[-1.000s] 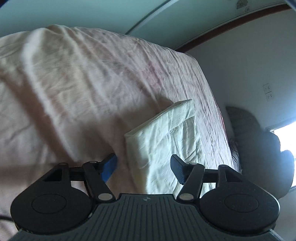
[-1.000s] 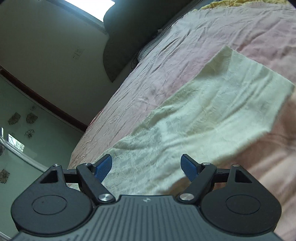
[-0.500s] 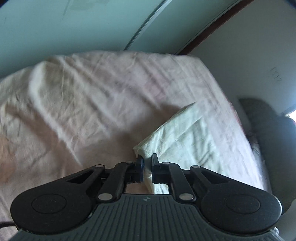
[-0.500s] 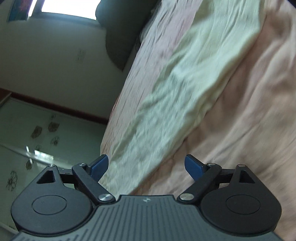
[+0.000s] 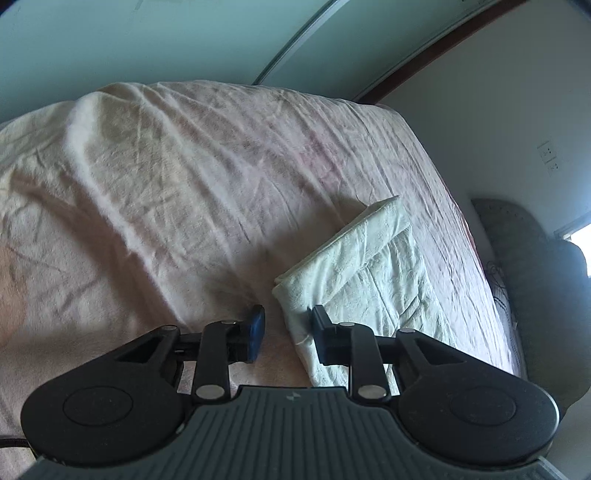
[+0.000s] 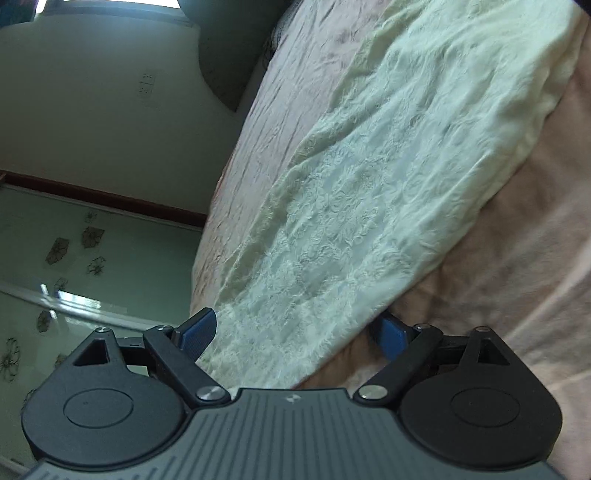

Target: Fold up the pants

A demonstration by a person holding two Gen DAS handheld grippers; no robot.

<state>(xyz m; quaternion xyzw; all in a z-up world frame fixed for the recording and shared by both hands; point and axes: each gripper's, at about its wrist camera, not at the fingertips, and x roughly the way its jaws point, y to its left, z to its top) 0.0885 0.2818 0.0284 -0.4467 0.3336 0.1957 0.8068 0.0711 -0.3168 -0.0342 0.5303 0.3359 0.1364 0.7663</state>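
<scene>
Pale cream cloth, crinkled and faintly patterned: that was what we saw of the folded pants (image 5: pixel 364 266), lying as a long flat bundle on the bed toward its right side in the left wrist view, one thick folded edge facing us. Our left gripper (image 5: pixel 284 325) hung over the near corner of them, its jaws opening at a narrow gap, the corner showing between the pads without being pressed. Our right gripper (image 6: pixel 291 330) stood wide, its blue pads on either side of the pants' (image 6: pixel 388 177) near end, which ran between them unpinched.

Under the pants lay a wrinkled pinkish-beige bedsheet (image 5: pixel 177 192), covering the whole mattress and creased in long diagonal lines. Beyond the bed we saw a dark padded headboard (image 5: pixel 532 280) against a cream wall, a pair of wall sockets (image 5: pixel 548 158) above it, a red-brown wooden trim (image 6: pixel 103 195), and a pale green glass panel with flower decals (image 6: pixel 74 243). A bright window (image 6: pixel 110 2) sat at the frame's top edge.
</scene>
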